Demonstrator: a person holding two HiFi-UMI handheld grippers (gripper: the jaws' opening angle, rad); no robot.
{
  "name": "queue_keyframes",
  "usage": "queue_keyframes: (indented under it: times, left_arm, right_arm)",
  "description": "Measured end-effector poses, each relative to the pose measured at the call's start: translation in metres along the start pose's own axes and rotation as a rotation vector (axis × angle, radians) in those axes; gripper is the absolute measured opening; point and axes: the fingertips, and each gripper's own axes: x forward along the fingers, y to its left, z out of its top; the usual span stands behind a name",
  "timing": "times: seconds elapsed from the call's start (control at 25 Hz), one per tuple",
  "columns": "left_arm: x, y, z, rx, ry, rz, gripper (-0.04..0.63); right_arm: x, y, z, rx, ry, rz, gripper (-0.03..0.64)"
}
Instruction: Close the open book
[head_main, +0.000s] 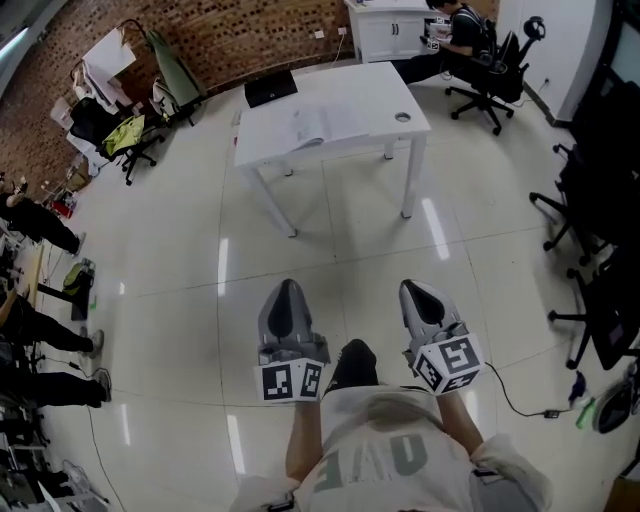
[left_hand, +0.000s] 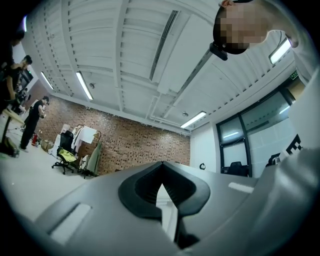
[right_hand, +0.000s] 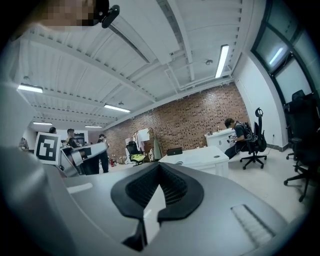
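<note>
The open book (head_main: 325, 125) lies with white pages up on a white table (head_main: 300, 150) far ahead across the floor. Both grippers hang low over the tiled floor close to the person's body, well short of the table. The left gripper (head_main: 286, 286) has its jaws closed tip to tip with nothing between them, as the left gripper view (left_hand: 161, 163) also shows. Beside it, the right gripper (head_main: 411, 288) is likewise shut and empty, pointing towards the table (right_hand: 200, 156) in the right gripper view (right_hand: 160, 164).
A black laptop (head_main: 270, 88) and a small round object (head_main: 403, 117) also sit on the table. Black office chairs (head_main: 590, 250) stand at the right. A person sits at a white desk (head_main: 390, 25) behind. Chairs with clothes (head_main: 125, 135) and people (head_main: 40, 225) are at the left.
</note>
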Motion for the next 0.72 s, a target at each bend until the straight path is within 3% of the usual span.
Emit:
queue_keyframes:
  times: [0.32, 0.6, 0.72]
  left_arm:
    - [0.102, 0.061, -0.041, -0.032, 0.027, 0.034, 0.014]
    - [0.239, 0.138, -0.044, -0.020, -0.008, 0.003, 0.014]
    - [0.296, 0.158, -0.037, 0.020, -0.032, -0.029, 0.011]
  right_arm:
    - [0.113, -0.036, -0.007, 0.009, 0.048, 0.005, 0.002]
    - [0.279, -0.060, 0.042, -0.049, 0.005, 0.001, 0.002]
    - [0.336, -0.069, 0.070, -0.074, -0.030, -0.001, 0.003]
